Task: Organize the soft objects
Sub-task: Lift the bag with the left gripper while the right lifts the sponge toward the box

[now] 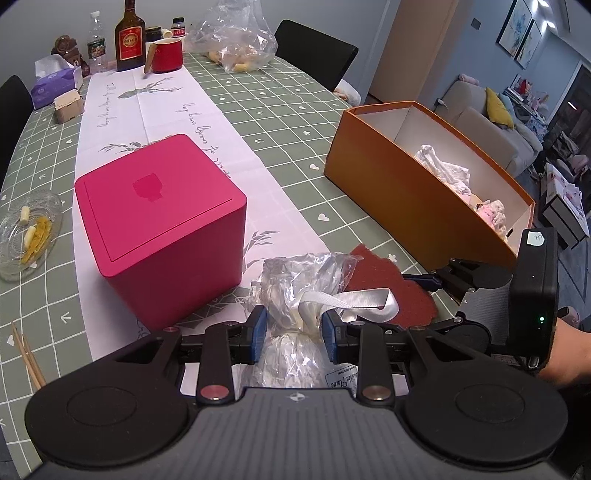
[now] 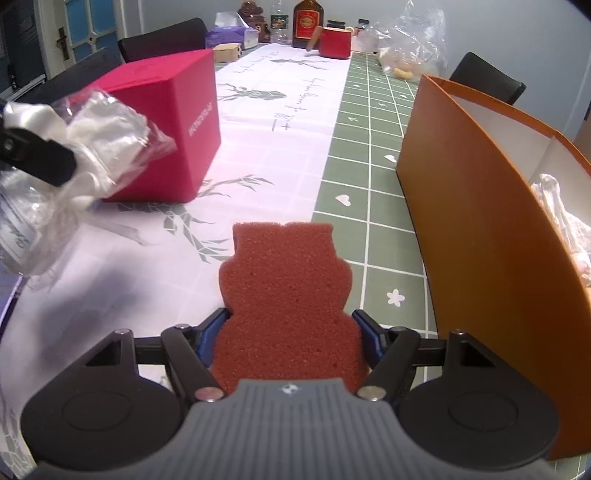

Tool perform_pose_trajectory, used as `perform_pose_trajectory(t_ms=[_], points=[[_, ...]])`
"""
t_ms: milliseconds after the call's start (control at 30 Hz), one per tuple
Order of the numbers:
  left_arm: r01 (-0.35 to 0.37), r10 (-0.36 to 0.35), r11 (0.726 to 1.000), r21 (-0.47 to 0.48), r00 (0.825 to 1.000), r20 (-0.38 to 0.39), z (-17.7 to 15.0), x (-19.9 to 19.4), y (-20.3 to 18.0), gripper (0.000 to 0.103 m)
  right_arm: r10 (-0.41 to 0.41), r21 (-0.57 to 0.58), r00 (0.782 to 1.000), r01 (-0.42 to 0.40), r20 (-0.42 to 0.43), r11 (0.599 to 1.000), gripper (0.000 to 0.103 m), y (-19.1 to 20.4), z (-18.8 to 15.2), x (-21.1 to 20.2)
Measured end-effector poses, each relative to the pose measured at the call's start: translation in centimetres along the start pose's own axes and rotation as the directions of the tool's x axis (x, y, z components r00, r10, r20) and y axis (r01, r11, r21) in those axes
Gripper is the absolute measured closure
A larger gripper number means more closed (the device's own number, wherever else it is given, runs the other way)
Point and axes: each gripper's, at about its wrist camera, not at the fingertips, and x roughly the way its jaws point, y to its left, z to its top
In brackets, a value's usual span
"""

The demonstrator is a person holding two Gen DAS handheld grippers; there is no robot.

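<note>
Sponge [image 2: 284, 306] base hidden between jaws, bag [image 1: 295, 295] bottom cut off

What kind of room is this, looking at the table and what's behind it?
Most likely a home dining area open to a living room: a dining table with a checked green cloth, a liquor bottle and tissue box on it, and a sofa with cushions beyond.

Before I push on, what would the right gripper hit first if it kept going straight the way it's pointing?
The right gripper has the red sponge between its fingers. Straight ahead lies only bare tablecloth; the orange box stands off to the side. It would probably meet the table first, though depth is unclear.
</note>
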Motion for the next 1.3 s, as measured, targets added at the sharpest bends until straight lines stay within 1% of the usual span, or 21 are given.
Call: perform_pose_trajectory(t_ms=[167, 467, 533, 767, 933, 1100, 1300], points=[[0.014, -0.014, 1.000, 0.001, 1.000, 0.007, 0.0, -0.3, -0.2, 0.067, 0.025, 0.013, 0.999, -0.025, 0.034, 1.000, 0.033, -0.1, 1.0, -1.5], [0.032, -0.032, 0.999, -0.009, 0.999, 0.044, 1.1, -1.1, -1.2, 0.067, 0.058, -0.055, 0.993, -0.052, 0.100, 0.997, 0.033, 0.3, 3.2, -4.8], [0.037, -0.037, 0.999, -0.008, 0.998, 0.042, 1.5, -0.9, -1.4, 0.067, 0.055, -0.065, 0.992, -0.048, 0.112, 0.997, 0.033, 0.0, 3.7, -5.5], [0.020, -0.020, 1.000, 0.005, 0.998, 0.052, 2.7, -0.9, -2.3, 0.067, 0.066, -0.064, 0.989, -0.058, 0.132, 0.996, 0.033, -1.6, 5.2, -7.2], [0.010, -0.011, 1.000, 0.011, 0.998, 0.065, 4.2, -1.0, -3.4, 0.067, 0.059, -0.020, 0.981, -0.056, 0.183, 0.998, 0.033, -3.7, 6.4, -9.0], [0.012, -0.016, 0.998, 0.065, 0.997, 0.071, 6.3, -0.6, -5.9, 0.067, 0.027, 0.029, 0.972, -0.034, 0.235, 0.999, 0.033, -6.0, 7.2, -10.8], [0.006, -0.015, 0.993, 0.116, 0.997, 0.071, 9.2, 0.0, -8.9, 0.068, -0.025, 0.100, 0.966, -0.001, 0.257, 0.995, 0.033, -9.3, 7.6, -11.7]])
